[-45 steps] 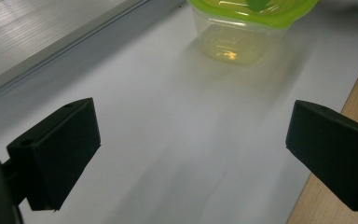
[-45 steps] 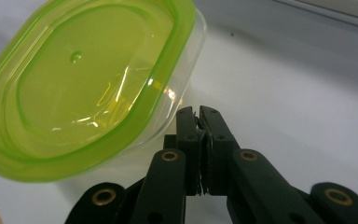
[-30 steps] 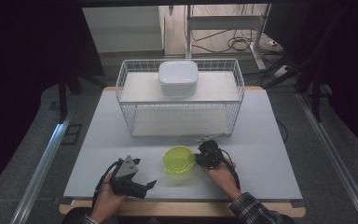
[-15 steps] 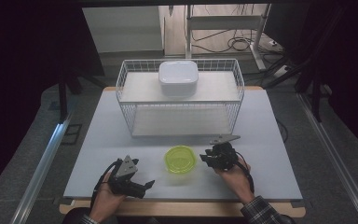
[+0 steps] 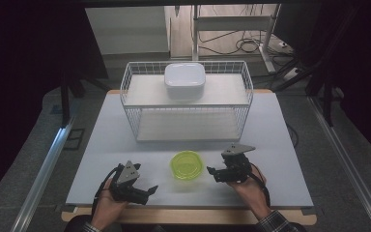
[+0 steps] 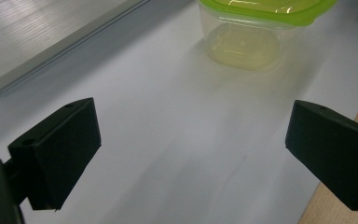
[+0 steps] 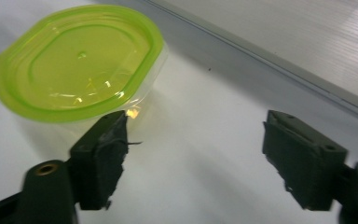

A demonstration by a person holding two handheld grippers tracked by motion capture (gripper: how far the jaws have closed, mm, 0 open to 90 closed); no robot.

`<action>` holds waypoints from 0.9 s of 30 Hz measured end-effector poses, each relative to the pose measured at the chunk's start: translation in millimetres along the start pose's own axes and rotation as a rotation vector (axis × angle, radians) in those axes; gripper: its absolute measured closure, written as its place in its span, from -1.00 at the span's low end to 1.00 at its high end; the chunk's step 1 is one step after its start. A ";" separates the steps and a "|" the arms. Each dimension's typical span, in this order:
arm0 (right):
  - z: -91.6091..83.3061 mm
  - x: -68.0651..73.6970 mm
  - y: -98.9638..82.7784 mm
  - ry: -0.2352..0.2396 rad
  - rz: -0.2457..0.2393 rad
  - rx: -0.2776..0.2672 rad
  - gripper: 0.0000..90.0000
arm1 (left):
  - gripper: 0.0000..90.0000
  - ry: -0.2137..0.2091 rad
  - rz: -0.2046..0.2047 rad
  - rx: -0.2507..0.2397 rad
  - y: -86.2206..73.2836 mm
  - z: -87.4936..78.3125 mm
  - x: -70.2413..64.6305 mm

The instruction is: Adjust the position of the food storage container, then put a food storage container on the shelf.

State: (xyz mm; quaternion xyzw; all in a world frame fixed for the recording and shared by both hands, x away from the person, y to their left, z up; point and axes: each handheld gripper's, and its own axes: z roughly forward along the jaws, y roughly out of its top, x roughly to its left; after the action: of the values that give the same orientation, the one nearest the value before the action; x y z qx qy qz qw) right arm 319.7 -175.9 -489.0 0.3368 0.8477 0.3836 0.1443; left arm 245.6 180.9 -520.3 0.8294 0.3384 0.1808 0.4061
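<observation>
Jaws on your right gripper [image 5: 214, 172] stand spread apart with nothing between them; they have just been opening, and the container [image 5: 185, 165] now sits free beside them. That container, clear with a lime-green lid, rests on the table [image 5: 280, 145] near the middle of its near edge, between your two hands. Your right gripper lies just to the container's right, close to it but apart, with its jaws pointing toward it. In the right gripper view the green lid [image 7: 77, 60] fills the upper left, and one black jaw sits just in front of the container's wall without pressing on it; whether it brushes the plastic you cannot tell from here.

Your left gripper [image 5: 149, 189] rests near the table's near edge, toward its left corner, well apart from the container. Its jaws are also spread wide over bare tabletop, as the left gripper view shows, with the container [image 6: 249, 35] farther ahead of them.

Behind the container, toward the far edge of the table, stands a white wire basket [image 5: 130, 92]. On its upper shelf sits a white lidded box [image 5: 184, 79], about in the middle.
</observation>
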 end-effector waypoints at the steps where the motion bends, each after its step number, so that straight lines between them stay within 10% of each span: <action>1: -1.1 0.6 -1.2 0.007 0.005 -0.004 -0.56 | -0.94 0.000 0.001 0.000 -0.1 -0.2 0.1; 27: -5.1 7.1 -12.6 0.043 -0.001 0.029 -1.00 | -0.94 -0.003 0.004 0.004 -2.8 -1.6 -0.4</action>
State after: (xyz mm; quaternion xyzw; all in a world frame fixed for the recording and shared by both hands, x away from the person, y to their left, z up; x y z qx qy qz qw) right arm 306.1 -179.9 -494.9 0.3299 0.8563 0.3783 0.1215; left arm 243.2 182.7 -521.6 0.8311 0.3365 0.1795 0.4047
